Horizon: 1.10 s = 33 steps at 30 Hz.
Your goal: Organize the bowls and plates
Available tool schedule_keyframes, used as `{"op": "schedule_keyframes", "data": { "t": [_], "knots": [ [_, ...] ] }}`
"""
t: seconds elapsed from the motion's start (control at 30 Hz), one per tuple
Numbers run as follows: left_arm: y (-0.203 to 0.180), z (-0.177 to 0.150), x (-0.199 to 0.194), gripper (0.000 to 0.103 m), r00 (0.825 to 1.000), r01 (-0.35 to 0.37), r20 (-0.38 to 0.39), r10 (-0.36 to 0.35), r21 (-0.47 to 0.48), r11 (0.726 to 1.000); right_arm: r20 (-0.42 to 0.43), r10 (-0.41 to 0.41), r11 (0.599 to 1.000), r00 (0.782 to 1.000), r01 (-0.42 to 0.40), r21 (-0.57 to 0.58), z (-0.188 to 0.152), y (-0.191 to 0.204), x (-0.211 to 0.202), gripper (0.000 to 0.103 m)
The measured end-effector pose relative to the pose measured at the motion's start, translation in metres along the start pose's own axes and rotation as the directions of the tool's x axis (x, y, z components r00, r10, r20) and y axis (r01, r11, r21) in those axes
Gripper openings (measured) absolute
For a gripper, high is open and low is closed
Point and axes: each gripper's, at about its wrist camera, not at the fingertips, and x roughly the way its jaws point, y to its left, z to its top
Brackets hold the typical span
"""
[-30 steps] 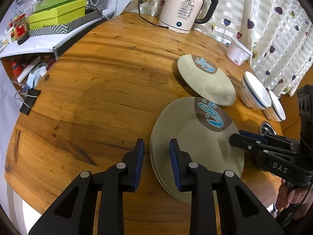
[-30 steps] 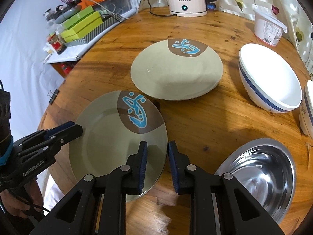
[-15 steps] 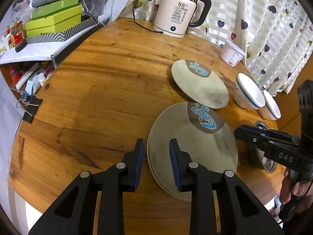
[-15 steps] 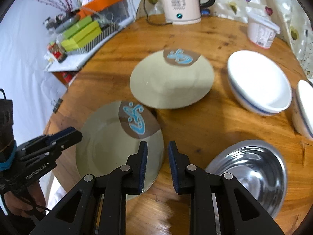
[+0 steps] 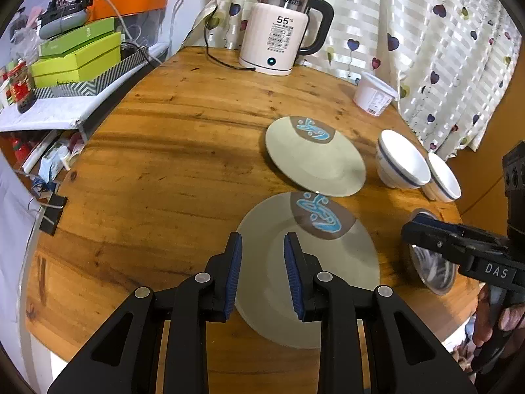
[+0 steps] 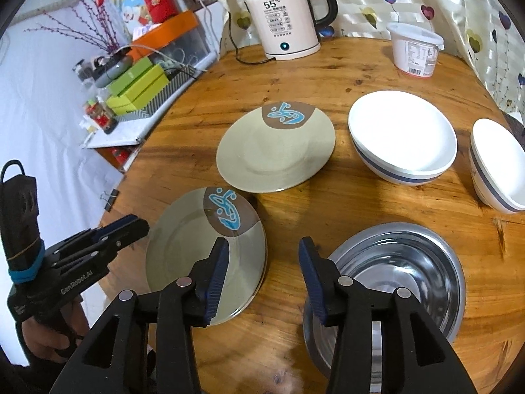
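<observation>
The right gripper [image 6: 262, 274], jaws just opening and holding nothing, hovers between the near plate [image 6: 183, 249] and steel bowl [image 6: 403, 262], while the left gripper [image 5: 262, 272], slightly parted and empty, hangs over that plate's edge on the wooden table [image 5: 164, 164], the second plate [image 6: 275, 151] just beyond.

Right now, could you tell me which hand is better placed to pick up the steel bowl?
Right. The right gripper is open, with one finger beside the steel bowl; the left gripper hangs over the near plate.
</observation>
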Motion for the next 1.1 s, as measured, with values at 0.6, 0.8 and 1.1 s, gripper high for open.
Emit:
{"op": "schedule_keyframes", "data": {
  "t": [0.6, 0.8, 1.1],
  "knots": [
    [-0.010, 0.013, -0.001, 0.044, 0.999, 0.021, 0.023, -0.021, 0.012, 1.000, 0.025, 0.015, 0.999, 1.000, -0.016, 0.033, 0.002, -0.008, -0.012, 0.044],
    [-0.011, 0.018, 0.001, 0.044, 0.999, 0.027, 0.021, -0.028, 0.016, 0.999, 0.026, 0.018, 0.998, 0.999, -0.020, 0.052, 0.007, -0.012, -0.011, 0.044],
    [-0.012, 0.030, 0.011, 0.044, 0.999, 0.045, 0.003, -0.045, 0.016, 0.999, 0.022, 0.015, 0.997, 1.000, -0.017, 0.077, 0.017, -0.017, -0.003, 0.044]
  ]
}}
